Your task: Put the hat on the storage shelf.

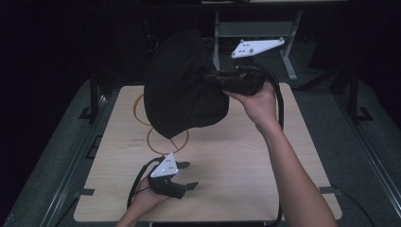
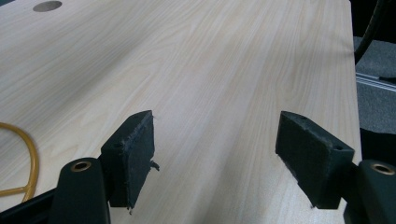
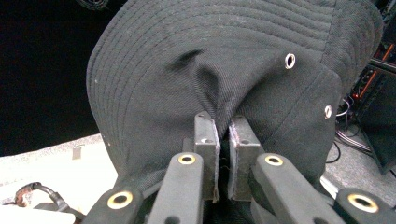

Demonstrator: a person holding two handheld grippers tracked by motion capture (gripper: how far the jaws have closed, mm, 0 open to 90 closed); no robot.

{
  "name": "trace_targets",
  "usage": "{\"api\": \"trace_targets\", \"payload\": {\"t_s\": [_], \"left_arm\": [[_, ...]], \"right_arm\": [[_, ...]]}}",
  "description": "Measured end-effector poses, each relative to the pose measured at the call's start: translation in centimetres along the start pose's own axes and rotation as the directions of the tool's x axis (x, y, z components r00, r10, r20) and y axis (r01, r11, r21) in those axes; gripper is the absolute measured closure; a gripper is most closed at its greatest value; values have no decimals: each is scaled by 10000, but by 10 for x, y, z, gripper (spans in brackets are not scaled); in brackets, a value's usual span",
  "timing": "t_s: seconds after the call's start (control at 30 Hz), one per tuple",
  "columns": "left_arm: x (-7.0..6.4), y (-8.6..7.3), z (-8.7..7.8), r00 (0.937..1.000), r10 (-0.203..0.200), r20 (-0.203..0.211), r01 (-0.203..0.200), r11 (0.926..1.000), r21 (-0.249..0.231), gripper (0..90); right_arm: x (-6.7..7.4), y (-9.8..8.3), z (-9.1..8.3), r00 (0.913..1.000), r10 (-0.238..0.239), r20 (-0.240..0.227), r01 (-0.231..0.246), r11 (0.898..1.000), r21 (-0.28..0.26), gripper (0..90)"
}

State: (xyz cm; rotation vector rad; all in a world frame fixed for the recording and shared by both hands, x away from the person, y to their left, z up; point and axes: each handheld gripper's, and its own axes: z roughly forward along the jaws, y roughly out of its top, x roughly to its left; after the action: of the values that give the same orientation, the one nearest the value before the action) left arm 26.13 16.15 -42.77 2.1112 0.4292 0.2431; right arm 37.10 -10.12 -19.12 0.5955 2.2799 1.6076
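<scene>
From the high view we see our right tongs (image 1: 213,78) holding a black bucket hat (image 1: 182,87) up above the far half of the table (image 1: 246,161), over two yellow rings (image 1: 166,139) lying on the wood. The right gripper view adds what that angle hides: the pads pinched tight on a fold of the hat's (image 3: 210,70) crown, beside two metal eyelets (image 3: 290,60). Our left tongs (image 1: 187,175) hover low near the table's front edge; the left gripper view shows them (image 2: 215,154) wide open over bare wood.

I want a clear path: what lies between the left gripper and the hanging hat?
Bare table, bar yellow rings under the hat, seen in the high view; left gripper open.
</scene>
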Motion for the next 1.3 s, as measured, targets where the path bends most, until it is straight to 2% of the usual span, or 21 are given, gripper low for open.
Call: {"api": "trace_targets", "payload": {"t_s": [0.17, 0.3, 0.43, 0.6, 1.03, 1.3], "left_arm": [[1, 0, 1, 10000, 15, -4, -15, 10000, -36, 277], [1, 0, 2, 9999, 171, -12, -171, 9998, 60, 277], [2, -1, 2, 10000, 48, 9, -48, 10000, -12, 277], [2, 0, 2, 9997, 251, 20, -251, 9996, 119, 277], [5, -1, 1, 9998, 209, 8, -209, 9997, 109, 277], [6, -1, 2, 9998, 174, 44, -174, 9998, 100, 277]], "right_arm": [[-1, 8, 8, 9997, -228, -102, 228, 9997, -14, 843], [-1, 13, 14, 9996, -251, -161, 250, 9997, -62, 842], [-2, 17, 18, 9996, -198, -223, 197, 9998, -64, 842], [-4, 18, 24, 9996, -129, -247, 128, 9999, -53, 842], [-7, 30, 41, 9993, -96, -371, 99, 9999, 88, 842], [-10, 37, 51, 9992, -274, -281, 280, 9994, 225, 842]]}}
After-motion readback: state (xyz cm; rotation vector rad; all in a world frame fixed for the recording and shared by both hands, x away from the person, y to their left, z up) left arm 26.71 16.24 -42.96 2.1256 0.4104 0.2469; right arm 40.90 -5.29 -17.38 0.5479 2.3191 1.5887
